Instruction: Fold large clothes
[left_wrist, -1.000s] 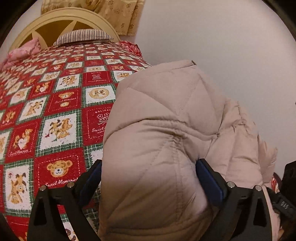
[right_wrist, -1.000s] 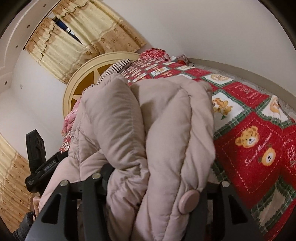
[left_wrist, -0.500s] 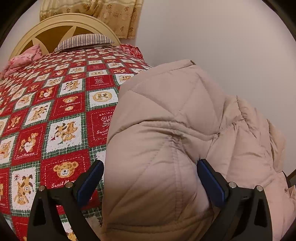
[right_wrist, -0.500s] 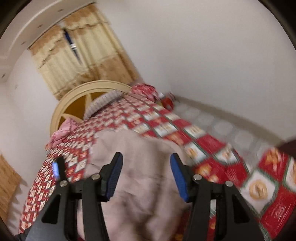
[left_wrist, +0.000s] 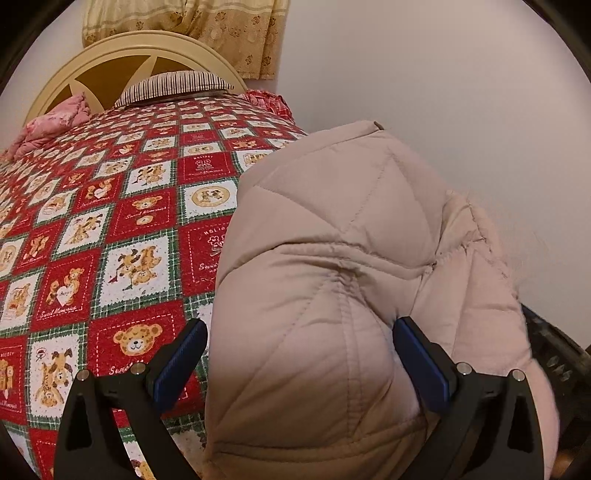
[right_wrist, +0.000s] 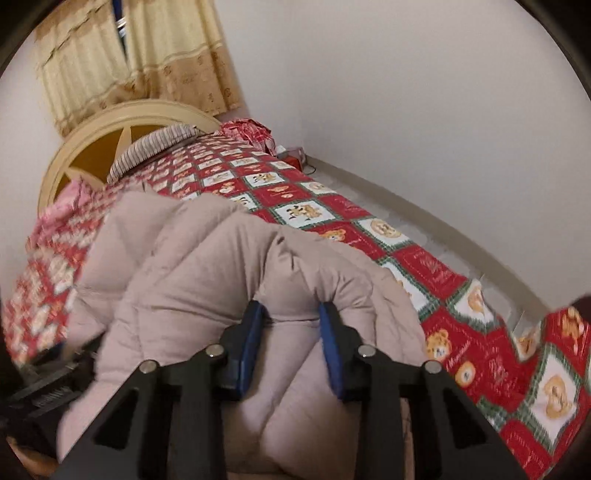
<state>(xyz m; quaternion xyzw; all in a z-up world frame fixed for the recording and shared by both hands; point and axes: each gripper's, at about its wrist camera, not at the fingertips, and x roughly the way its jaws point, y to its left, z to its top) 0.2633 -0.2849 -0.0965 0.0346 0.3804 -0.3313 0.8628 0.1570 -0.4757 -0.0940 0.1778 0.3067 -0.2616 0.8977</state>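
Note:
A bulky beige quilted down jacket (left_wrist: 332, 266) lies bunched at the near edge of the bed; it also fills the right wrist view (right_wrist: 207, 280). My left gripper (left_wrist: 295, 354) stands wide, its blue pads on either side of a thick fold of the jacket. My right gripper (right_wrist: 290, 332) is closed on a ridge of the jacket, which bulges up between its blue pads. Part of the left gripper shows dark at the lower left of the right wrist view.
The bed carries a red, white and green teddy-bear quilt (left_wrist: 110, 229). A cream headboard (left_wrist: 122, 48), a striped pillow (left_wrist: 173, 83) and a pink blanket (left_wrist: 48, 125) are at the far end. A white wall (left_wrist: 461, 92) runs along the right.
My right gripper let go of the jacket, lifted away, then came down and closed on a new fold. The left gripper has kept its place on the jacket.

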